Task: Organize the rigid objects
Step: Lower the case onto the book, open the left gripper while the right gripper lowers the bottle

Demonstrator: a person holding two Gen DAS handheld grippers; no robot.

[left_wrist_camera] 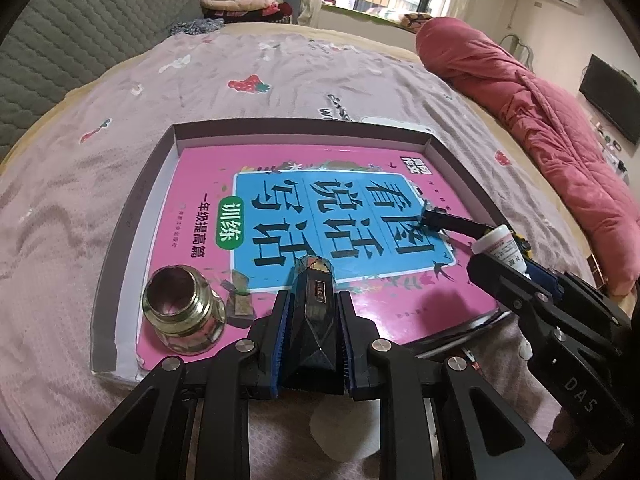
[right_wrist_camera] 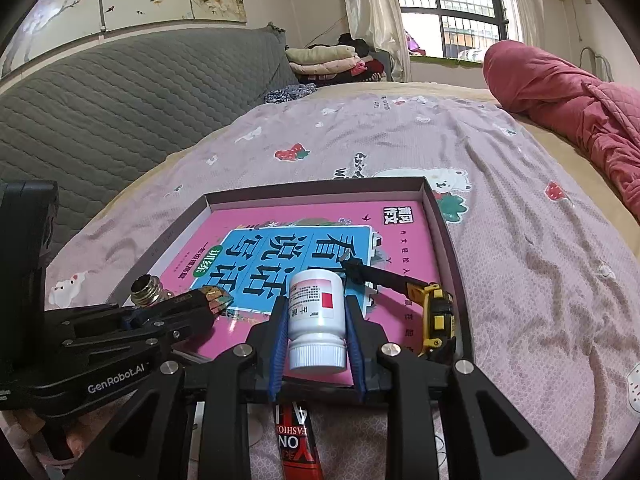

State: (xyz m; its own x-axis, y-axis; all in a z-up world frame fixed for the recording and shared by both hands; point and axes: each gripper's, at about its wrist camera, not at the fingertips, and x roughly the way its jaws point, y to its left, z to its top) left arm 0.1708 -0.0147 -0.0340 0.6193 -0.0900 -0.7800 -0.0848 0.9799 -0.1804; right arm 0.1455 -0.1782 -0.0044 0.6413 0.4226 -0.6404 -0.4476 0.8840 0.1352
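Left gripper (left_wrist_camera: 310, 280) clamps the faceted black bottle (left_wrist_camera: 312, 312), right gripper (right_wrist_camera: 318, 320) grips the white pill bottle (right_wrist_camera: 317, 320); imo lower both onto the pink book (left_wrist_camera: 360, 304) w/o bumping the brass fitting (left_wrist_camera: 182, 310)

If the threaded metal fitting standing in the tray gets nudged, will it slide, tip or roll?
The threaded metal fitting stands upright on its wide base, so it probably slides rather than tips. It looks like solid metal, likely heavy for its size. The glossy pink book beneath should let it slide easily; on its side, its round body could roll.
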